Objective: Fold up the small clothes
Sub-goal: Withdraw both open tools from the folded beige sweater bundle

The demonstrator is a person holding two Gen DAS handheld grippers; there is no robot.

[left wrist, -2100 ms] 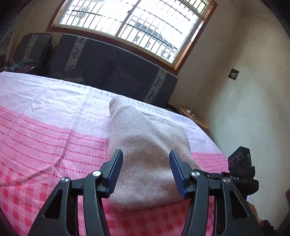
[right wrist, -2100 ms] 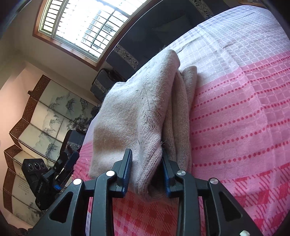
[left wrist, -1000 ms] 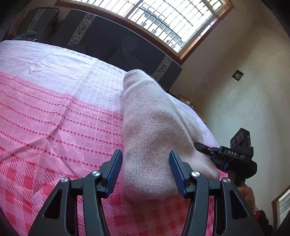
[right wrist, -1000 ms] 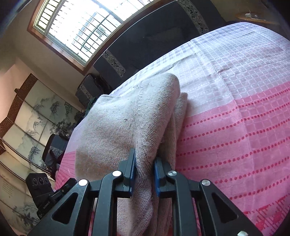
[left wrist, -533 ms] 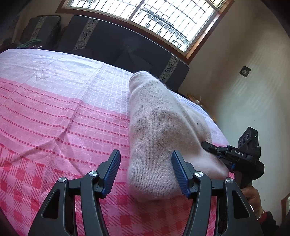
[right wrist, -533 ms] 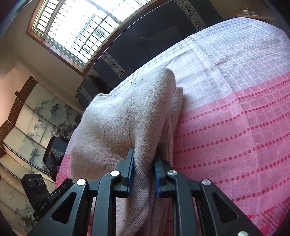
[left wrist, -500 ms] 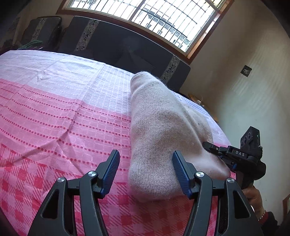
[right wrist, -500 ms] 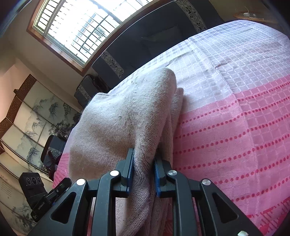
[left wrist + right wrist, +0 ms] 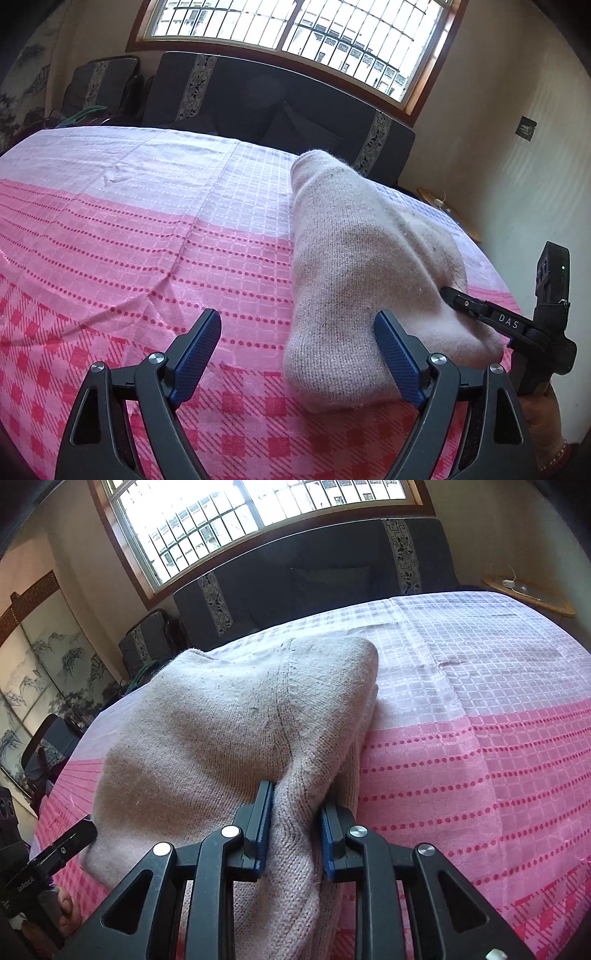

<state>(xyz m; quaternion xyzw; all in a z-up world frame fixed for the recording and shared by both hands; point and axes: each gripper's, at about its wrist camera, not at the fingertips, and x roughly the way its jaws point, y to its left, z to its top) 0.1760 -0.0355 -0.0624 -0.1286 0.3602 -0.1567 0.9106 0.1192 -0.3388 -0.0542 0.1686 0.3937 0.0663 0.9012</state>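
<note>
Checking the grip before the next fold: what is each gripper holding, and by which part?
The right gripper pinches the folded sweater at its near edge. The left gripper holds nothing.

A pink checked bedspread [image 9: 147, 236], a dark sofa [image 9: 266, 99] under a barred window [image 9: 295, 29], a painted folding screen [image 9: 40, 672].

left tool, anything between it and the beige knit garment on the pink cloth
Nothing visible. The left tool hangs open with only bare pink cloth between its fingers; its jaws have just been opening. The beige knit garment lies right by its right finger, unobstructed. The right tool is clamped on the garment's far edge.
</note>
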